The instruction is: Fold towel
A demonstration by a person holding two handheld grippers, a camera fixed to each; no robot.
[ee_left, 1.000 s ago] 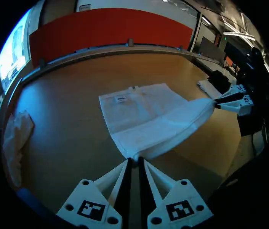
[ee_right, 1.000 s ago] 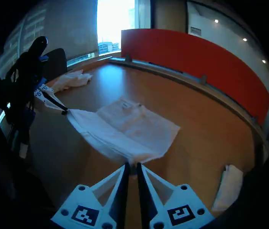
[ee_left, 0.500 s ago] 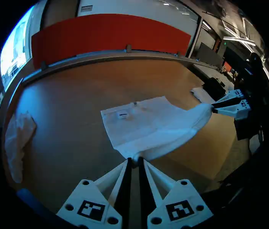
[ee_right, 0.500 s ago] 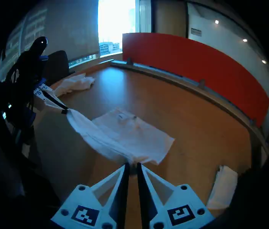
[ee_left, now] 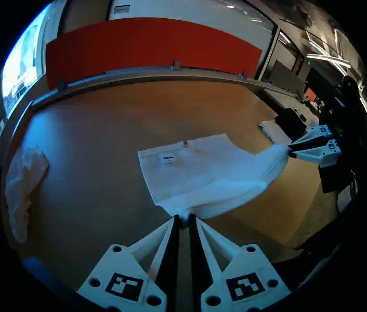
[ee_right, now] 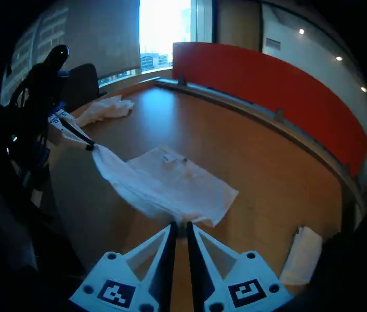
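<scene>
Over the last second the flat part of the towel [ee_left: 194, 169] has come to look smaller and farther off in both views, so both grippers are judged to have been raised or drawn back a little, with the held edge carried along. In the left gripper view the left hand-held gripper [ee_left: 183, 217] is seen at 6 o'clock, clenched on one near corner of the towel, its fingers almost together with the cloth pinched between the tips. The right hand-held gripper [ee_left: 290, 151] is seen at 3 o'clock, likewise clamped on the other near corner. The near edge is hung between the two in a slack curve, lifted off the bench [ee_left: 105, 119], while the far half, with a small tag on it, is left lying flat near the middle of the bench. A crumpled cloth [ee_left: 22, 182] is seen at 9 o'clock, well apart from the towel, and a folded cloth [ee_left: 274, 130] at 2 o'clock near the bench edge. The step in hand is judged to be the first fold, with the near edge picked up and not yet laid over. For the next move, both corners would need to be carried together toward 12 o'clock, the edge kept level and gently stretched, and the corners set down on the far corners before either grip is released.
</scene>
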